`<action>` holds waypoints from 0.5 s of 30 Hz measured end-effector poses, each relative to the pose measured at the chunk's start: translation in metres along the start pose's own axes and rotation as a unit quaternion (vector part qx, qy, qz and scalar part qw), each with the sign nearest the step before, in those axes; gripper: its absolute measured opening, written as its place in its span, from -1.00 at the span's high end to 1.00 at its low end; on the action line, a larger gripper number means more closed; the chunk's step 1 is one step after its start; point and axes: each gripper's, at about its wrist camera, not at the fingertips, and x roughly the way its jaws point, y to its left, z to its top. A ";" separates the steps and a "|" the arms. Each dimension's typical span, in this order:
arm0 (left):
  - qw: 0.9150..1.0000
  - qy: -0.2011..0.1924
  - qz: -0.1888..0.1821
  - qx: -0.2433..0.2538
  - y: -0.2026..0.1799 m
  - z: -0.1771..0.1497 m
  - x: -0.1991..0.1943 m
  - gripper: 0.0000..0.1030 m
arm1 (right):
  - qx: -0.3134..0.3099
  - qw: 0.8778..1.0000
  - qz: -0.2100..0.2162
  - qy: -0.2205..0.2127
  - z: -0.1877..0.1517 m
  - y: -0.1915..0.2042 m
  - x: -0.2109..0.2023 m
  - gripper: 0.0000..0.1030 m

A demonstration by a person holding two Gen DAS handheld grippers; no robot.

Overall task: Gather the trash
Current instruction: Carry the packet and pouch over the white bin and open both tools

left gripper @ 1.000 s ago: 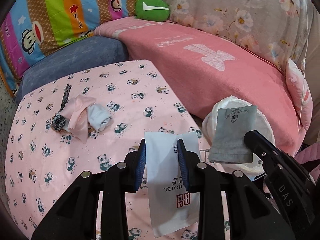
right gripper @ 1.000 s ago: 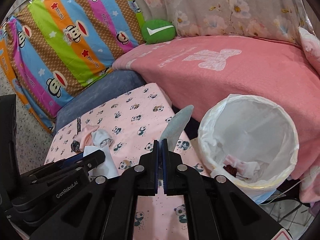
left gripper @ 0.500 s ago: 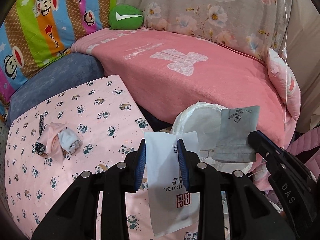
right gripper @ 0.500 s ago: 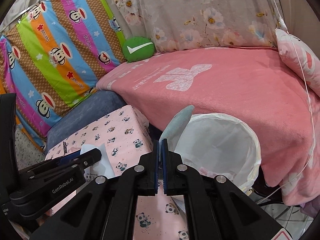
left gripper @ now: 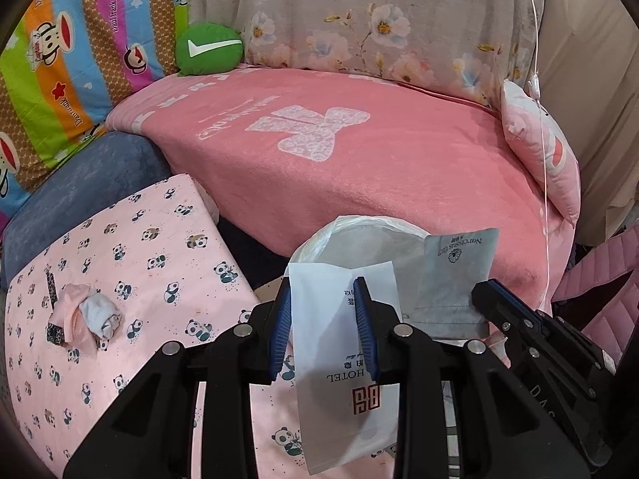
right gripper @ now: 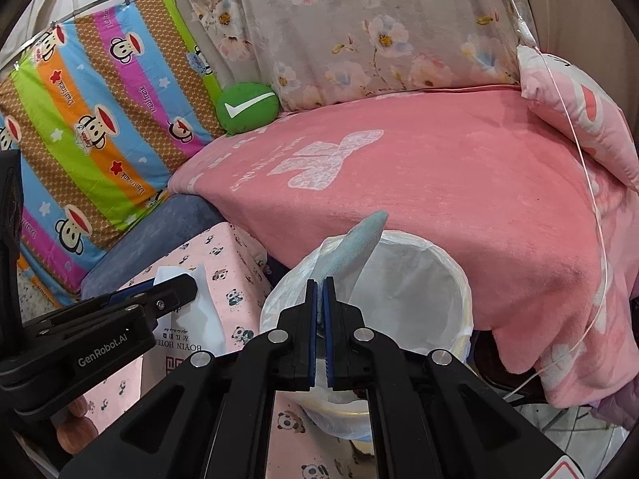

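1. Since the earlier frames both hand-held grippers have swung away from the panda-print cover toward the bin, which now sits right ahead of them, and the bundle of cloth has slid off to the left.
2. The left hand-held gripper tilts downward, its blue pads pinching a white hotel packet that hangs below the fingers over the edge of the panda-print cover.
3. The right hand-held gripper also angles down, pads pressed together on a thin grey-blue pouch.
4. That pouch stands up from the fingertips over the near rim of the white-lined trash bin; the left view shows printed lettering and a small emblem on it.
5. The bin stands between the cover and the pink blanket.
6. The crumpled cloth bundle lies on the cover, well apart.
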 end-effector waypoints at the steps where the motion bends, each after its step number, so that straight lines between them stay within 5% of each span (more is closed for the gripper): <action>1: 1.000 0.000 -0.001 0.002 -0.002 0.001 0.002 0.43 | 0.001 1.000 -0.002 0.000 0.000 -0.003 0.000 0.92; 15: 1.000 0.010 -0.012 0.015 -0.021 0.010 0.026 0.42 | 0.011 1.000 -0.012 0.005 0.000 -0.022 0.009 0.92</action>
